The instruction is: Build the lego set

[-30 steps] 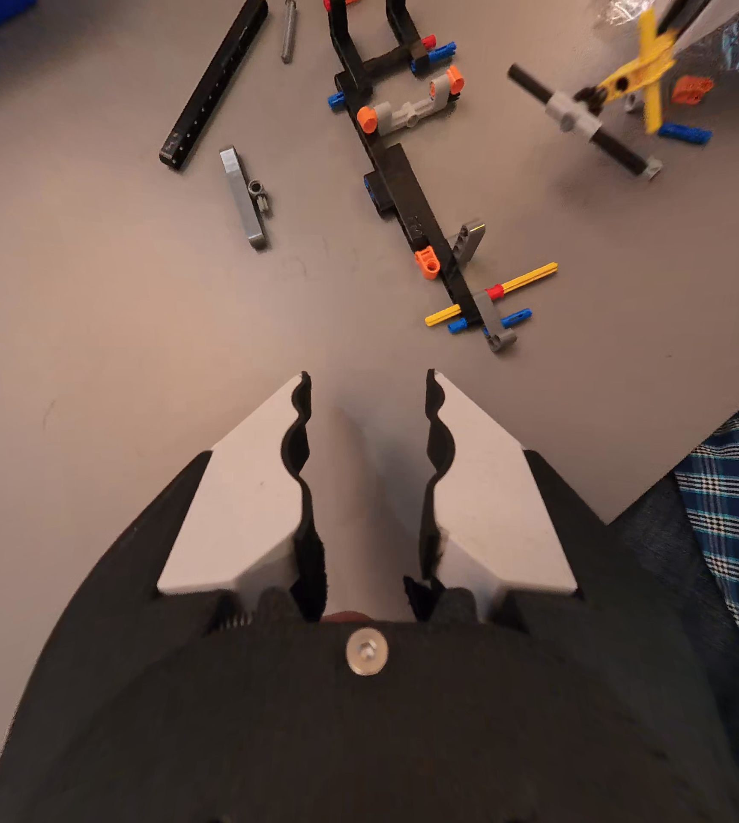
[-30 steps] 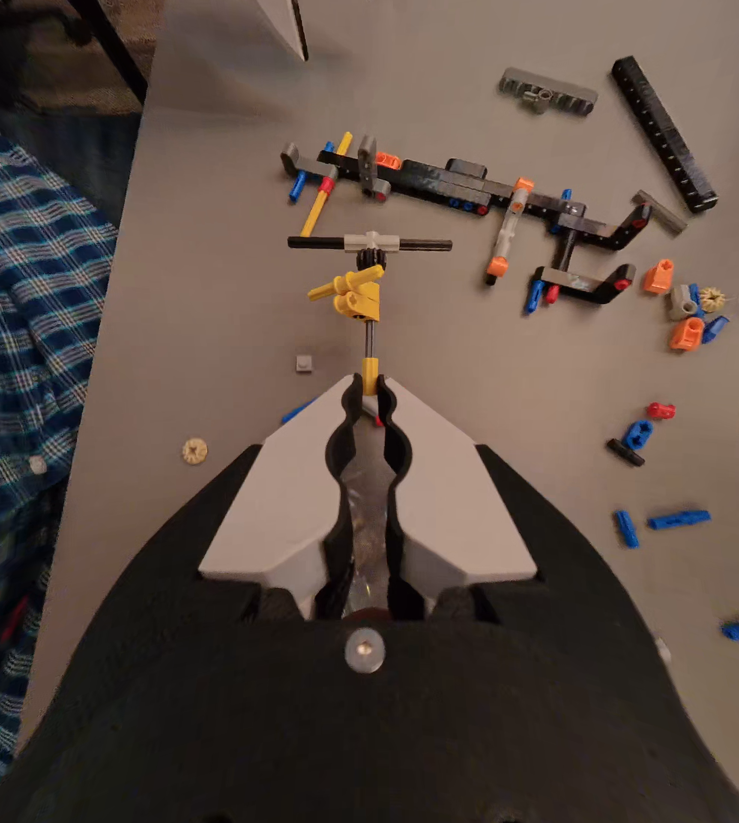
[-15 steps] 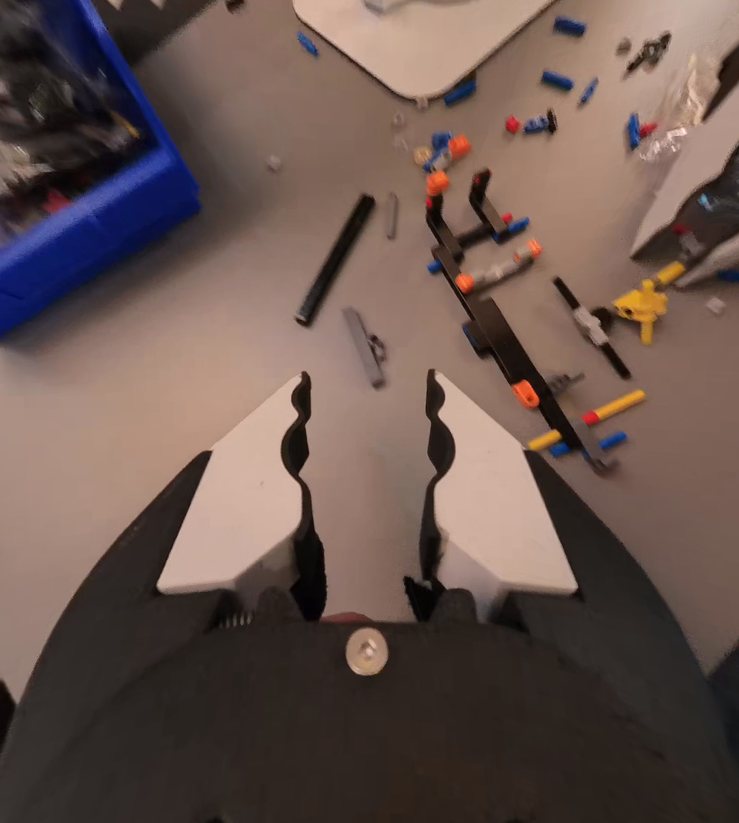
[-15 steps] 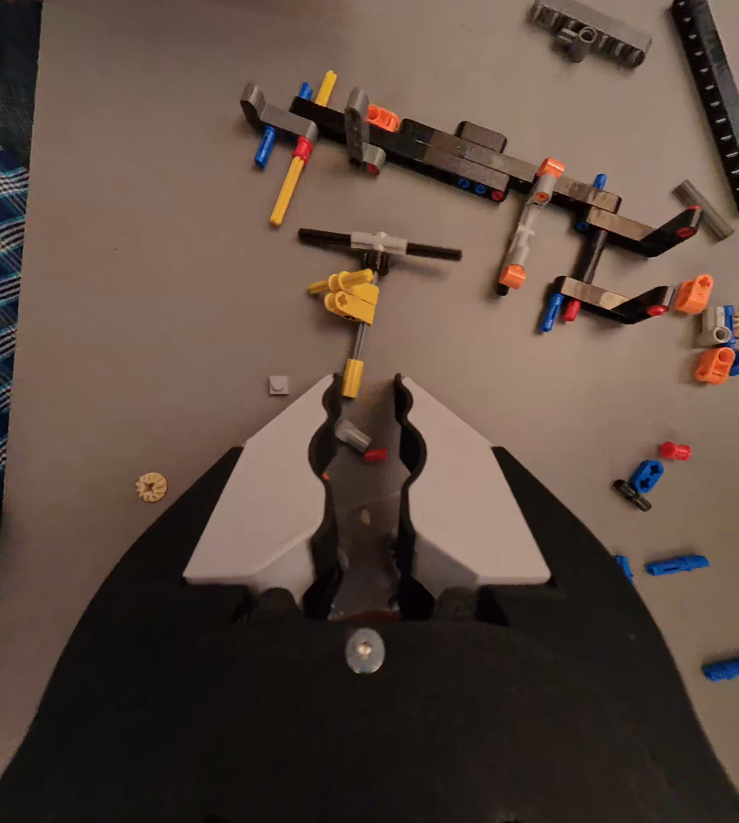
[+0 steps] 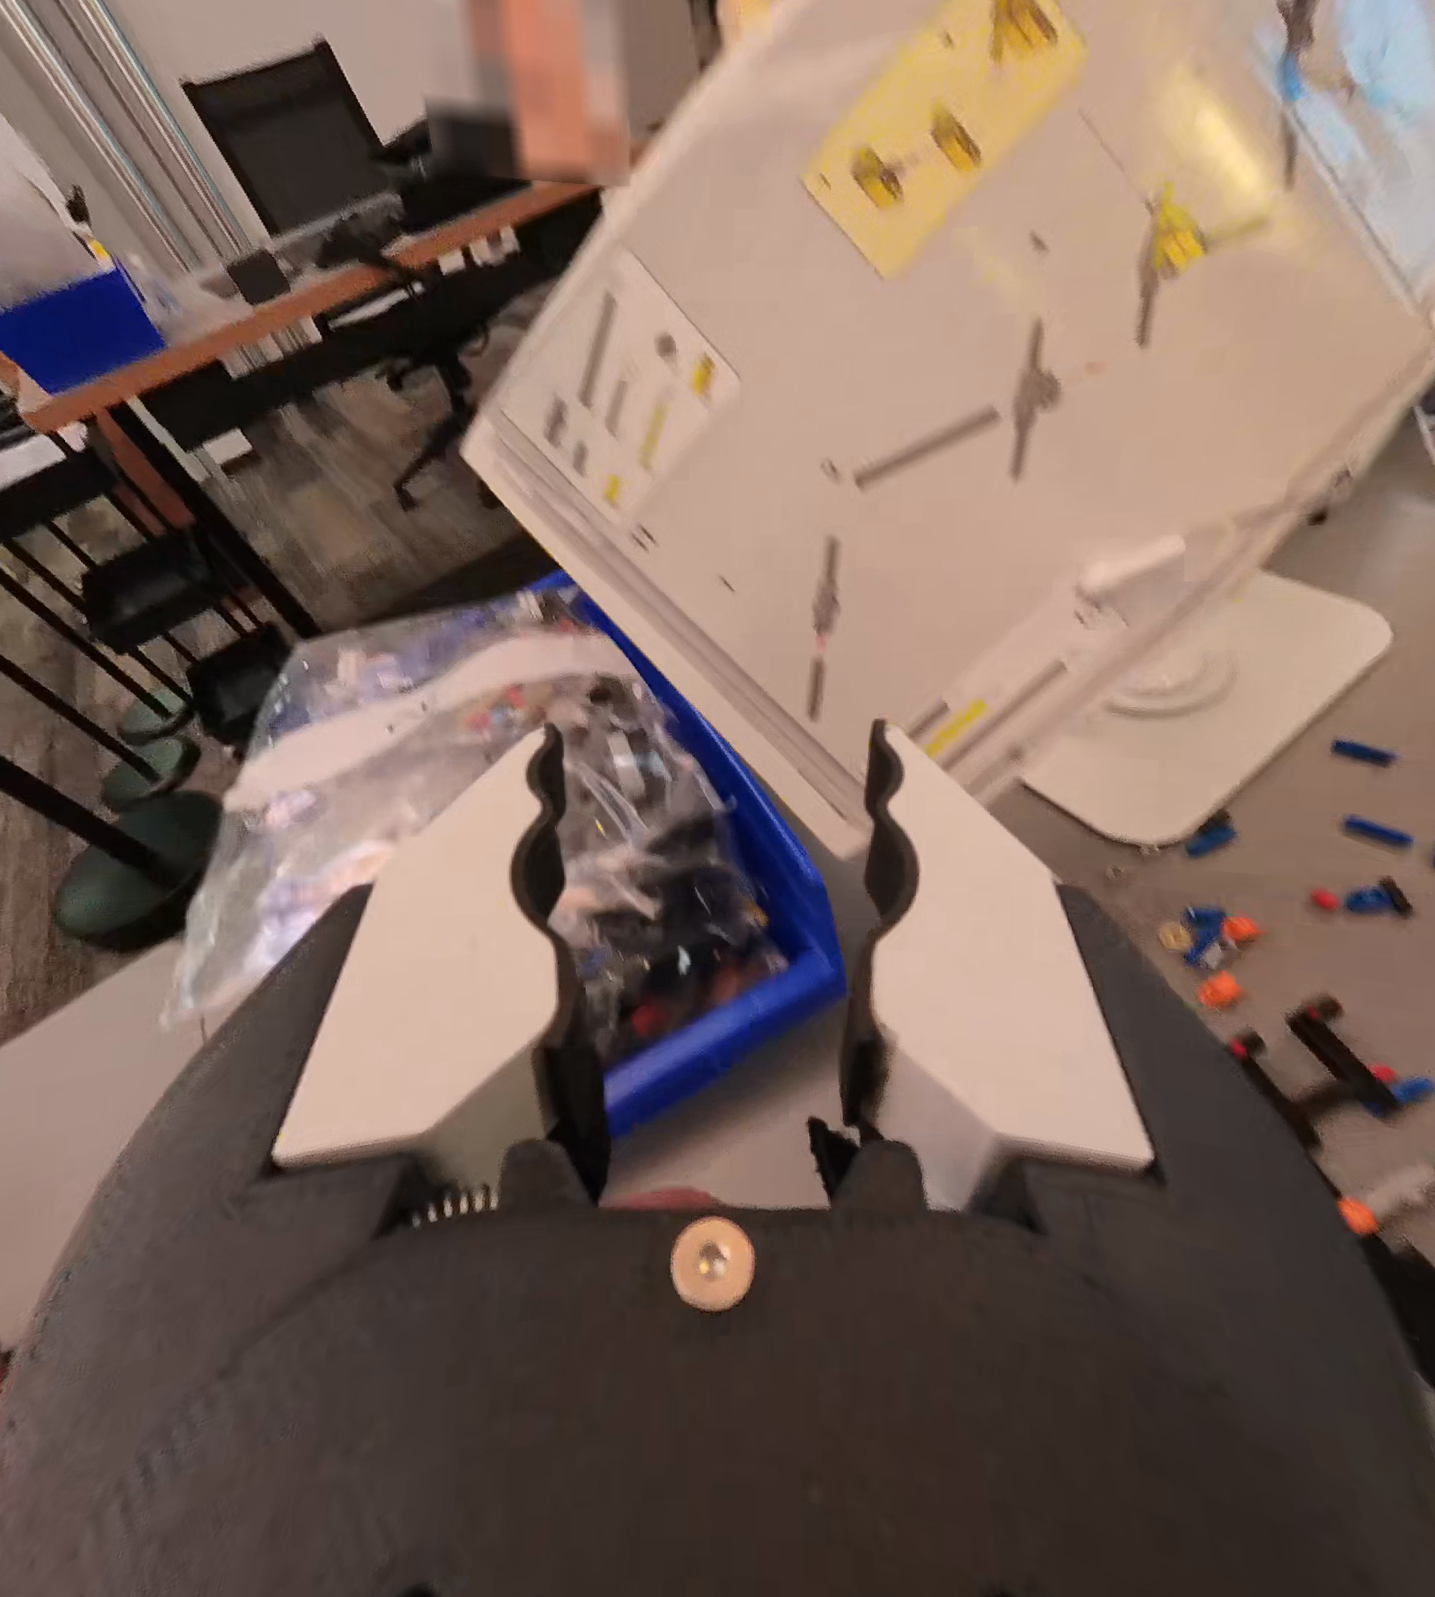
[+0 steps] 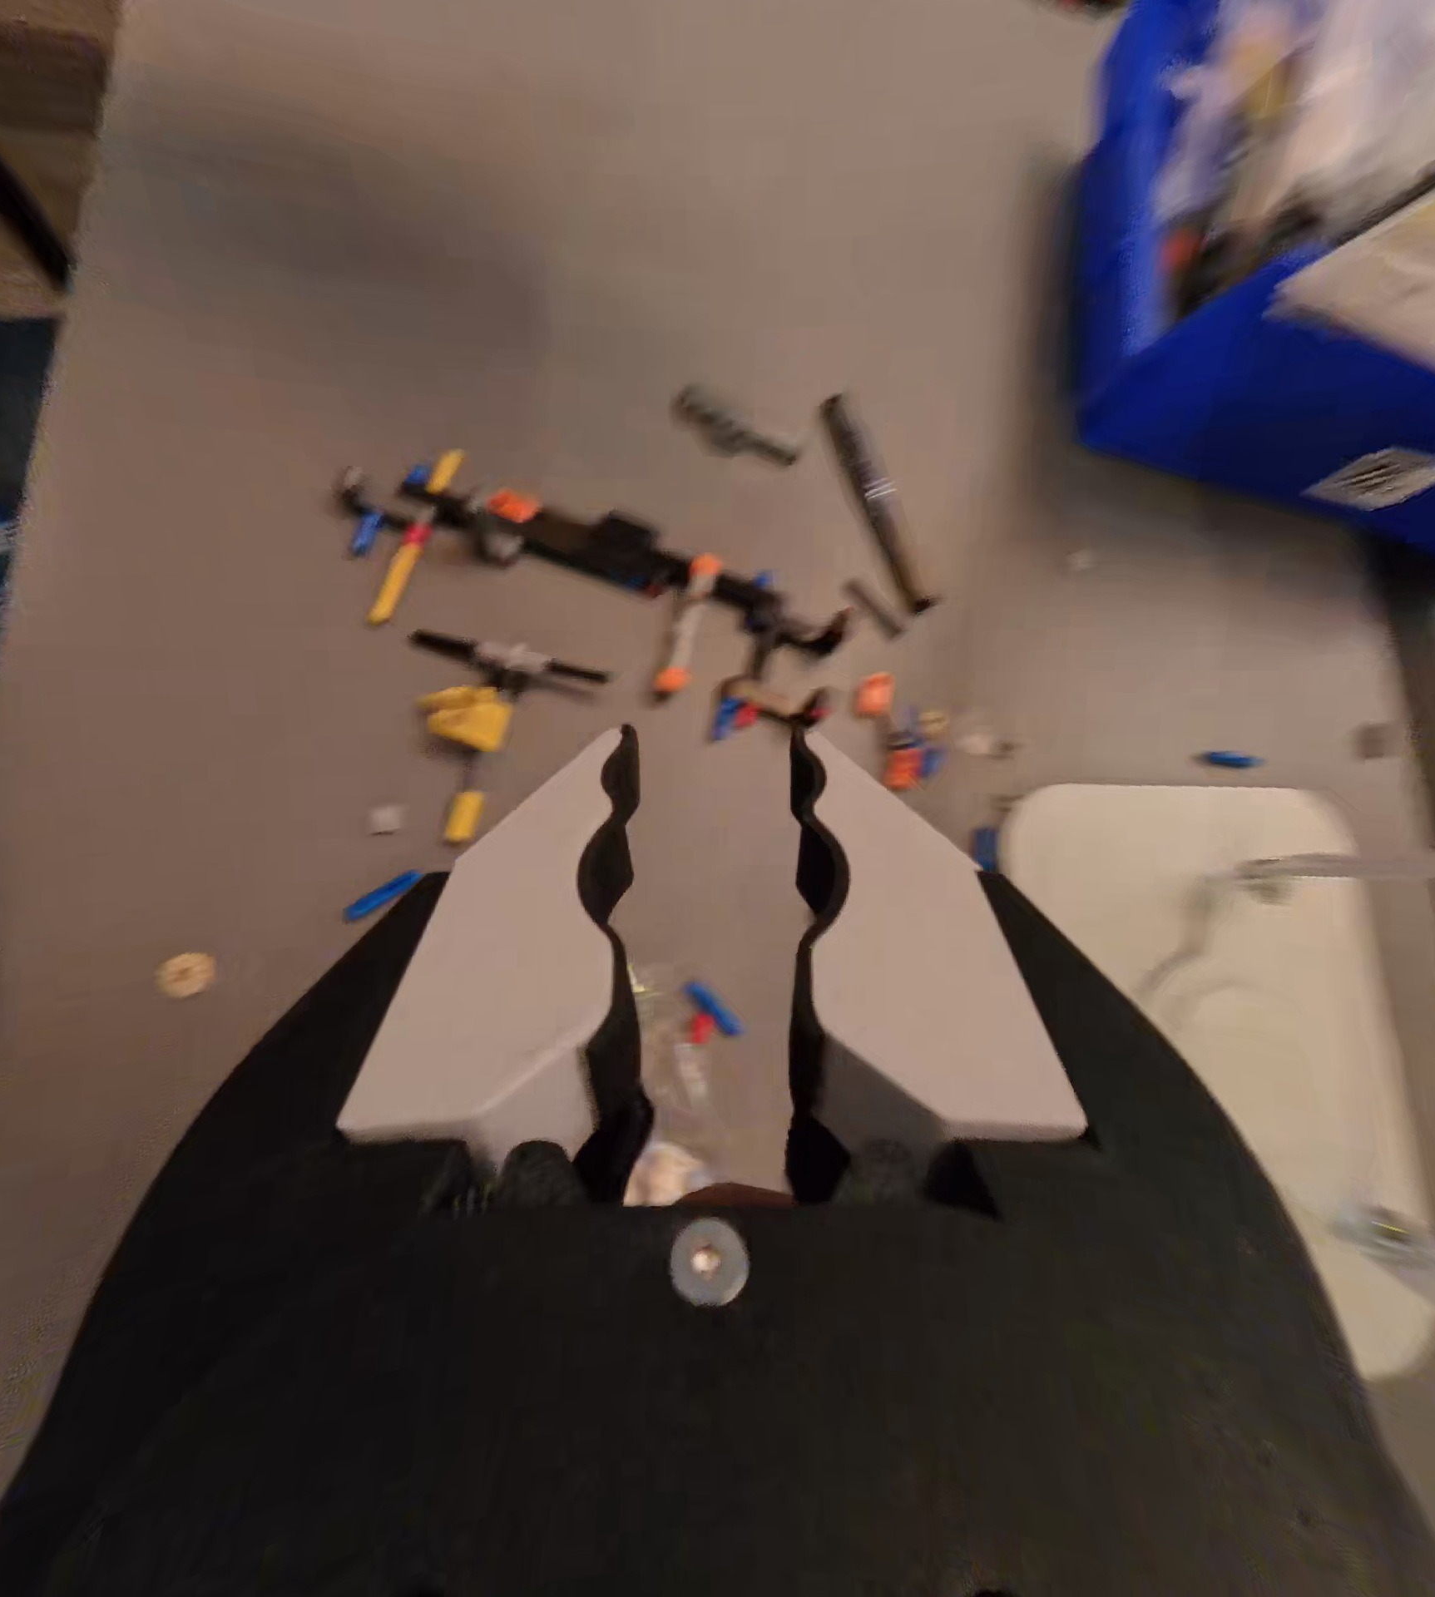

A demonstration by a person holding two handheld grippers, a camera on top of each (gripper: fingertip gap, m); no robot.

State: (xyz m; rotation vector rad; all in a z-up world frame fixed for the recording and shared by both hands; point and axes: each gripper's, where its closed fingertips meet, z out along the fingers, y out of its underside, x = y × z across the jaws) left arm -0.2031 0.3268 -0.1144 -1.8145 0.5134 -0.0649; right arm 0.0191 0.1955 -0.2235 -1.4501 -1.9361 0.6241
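Above table: L tool (image 5: 709, 760), R tool (image 6: 709, 752) gaping, empty.

Left tongs (image 5: 709, 756) gaping, empty, raised; right tongs (image 6: 712, 741) parted, empty.

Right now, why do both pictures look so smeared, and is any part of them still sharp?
Left wrist view: the instruction screen and blue bin are streaked by motion blur, while the left gripper is crisp. Right wrist view: blur is heavier, smearing the black lego assembly on the table; only the right gripper is sharp. Lighting is dim and warm.
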